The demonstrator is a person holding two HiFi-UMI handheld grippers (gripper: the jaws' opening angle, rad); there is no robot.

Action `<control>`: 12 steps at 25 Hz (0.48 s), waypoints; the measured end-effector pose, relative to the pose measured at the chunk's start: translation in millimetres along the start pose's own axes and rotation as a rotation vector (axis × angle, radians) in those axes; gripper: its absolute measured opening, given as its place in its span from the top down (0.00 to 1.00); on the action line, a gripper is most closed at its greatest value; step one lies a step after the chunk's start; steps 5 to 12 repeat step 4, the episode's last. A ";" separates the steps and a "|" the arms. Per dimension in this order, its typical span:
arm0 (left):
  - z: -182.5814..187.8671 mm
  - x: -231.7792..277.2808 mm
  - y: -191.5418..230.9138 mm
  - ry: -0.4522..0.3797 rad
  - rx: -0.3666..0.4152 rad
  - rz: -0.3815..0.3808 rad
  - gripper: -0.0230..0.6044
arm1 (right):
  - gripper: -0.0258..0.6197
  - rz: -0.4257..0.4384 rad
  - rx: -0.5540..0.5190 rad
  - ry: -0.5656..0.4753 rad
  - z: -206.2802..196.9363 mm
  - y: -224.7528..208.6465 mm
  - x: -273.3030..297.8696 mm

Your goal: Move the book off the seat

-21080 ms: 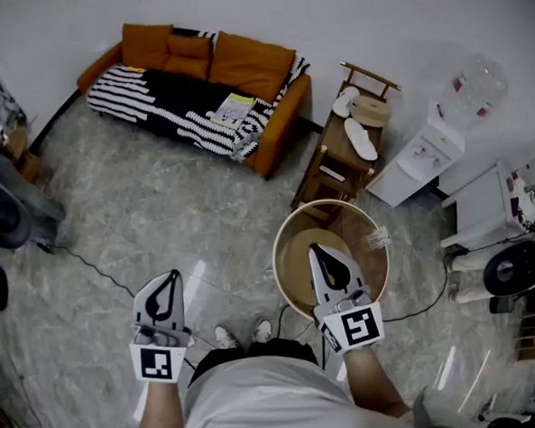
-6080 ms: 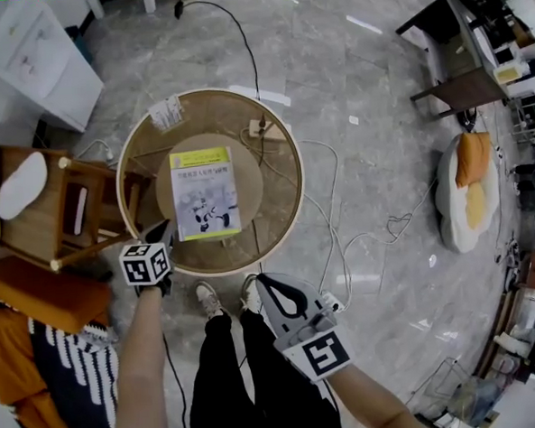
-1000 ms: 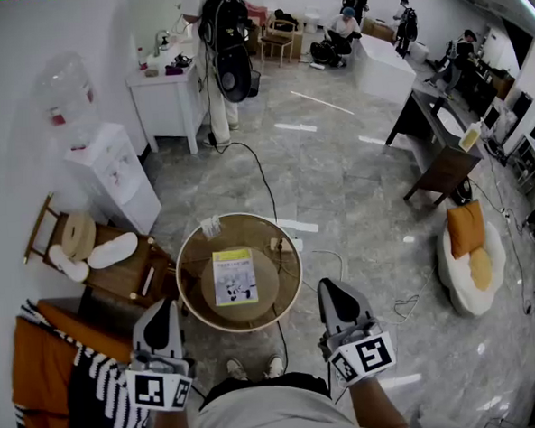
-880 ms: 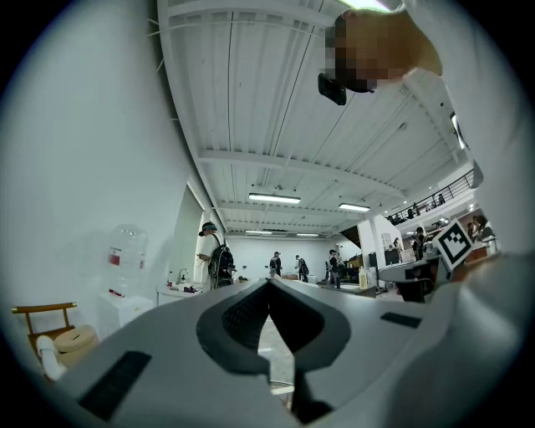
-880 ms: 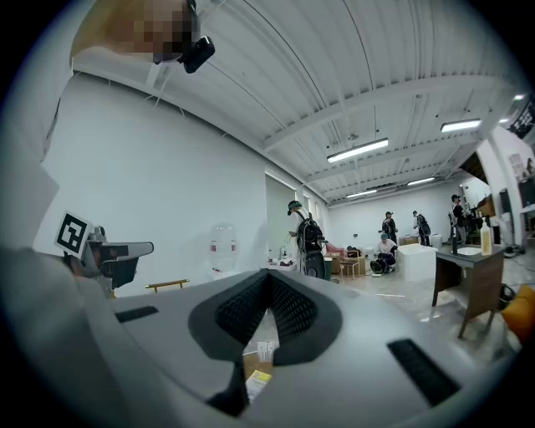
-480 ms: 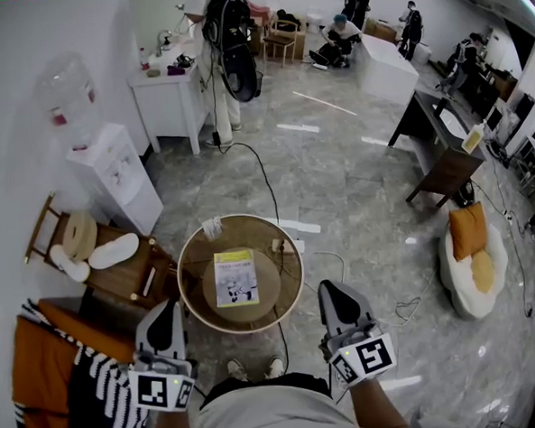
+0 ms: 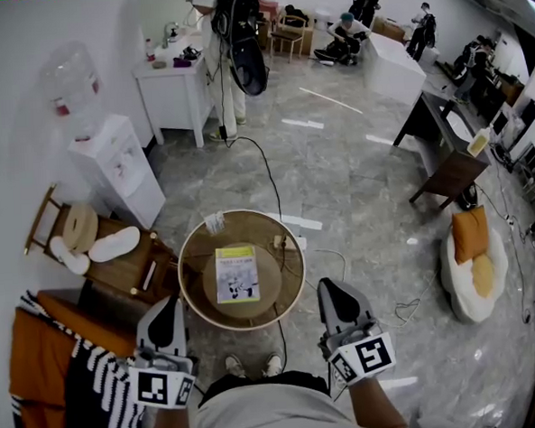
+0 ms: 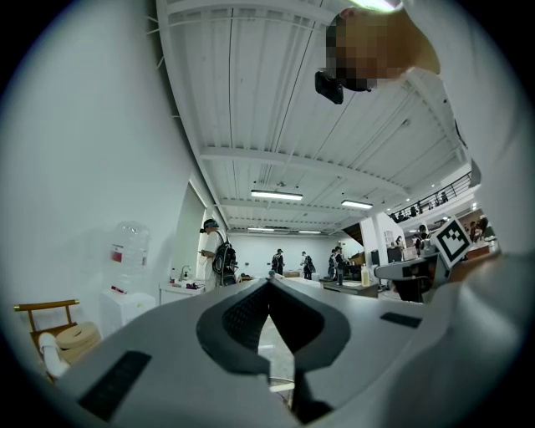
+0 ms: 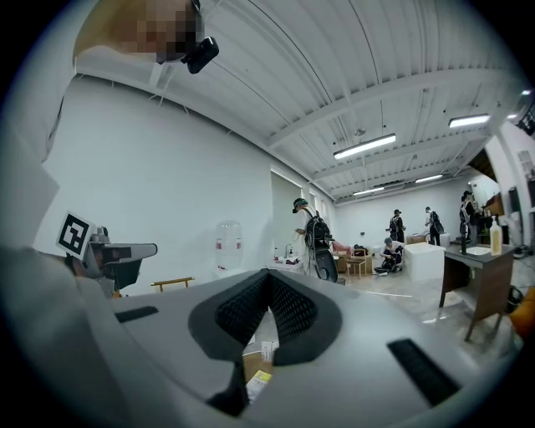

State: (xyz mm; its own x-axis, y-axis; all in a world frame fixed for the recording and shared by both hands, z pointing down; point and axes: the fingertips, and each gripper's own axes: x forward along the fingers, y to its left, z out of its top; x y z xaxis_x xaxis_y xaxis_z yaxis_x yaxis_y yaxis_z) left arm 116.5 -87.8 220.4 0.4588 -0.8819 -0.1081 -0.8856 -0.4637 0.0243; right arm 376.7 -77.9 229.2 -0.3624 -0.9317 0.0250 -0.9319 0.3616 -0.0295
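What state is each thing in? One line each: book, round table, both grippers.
book: lying flat, cover up, on the round table.
round table: upright, bearing the book.
left gripper: shut, empty, clear of the book.
right gripper: shut, empty, clear of the book.

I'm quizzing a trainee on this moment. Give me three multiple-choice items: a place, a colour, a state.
1. The book lies on: A a bed; B the round table; C a windowsill.
2. The sofa is: A orange; B blue; C green.
3. The left gripper is: A shut, empty; B wide open; C shut on the book.
Answers: B, the book rests on the tabletop; A, its upholstery shows orange; A, its tips meet with nothing between.
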 end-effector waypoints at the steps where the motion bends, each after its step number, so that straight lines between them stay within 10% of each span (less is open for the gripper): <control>1: -0.7 0.0 0.9 0.002 -0.001 0.001 0.94 | 0.93 0.001 -0.001 0.001 -0.5 0.3 1.0; 12: -2.8 0.3 3.8 0.008 -0.004 0.005 0.94 | 0.93 0.004 -0.002 0.008 -2.0 1.3 4.2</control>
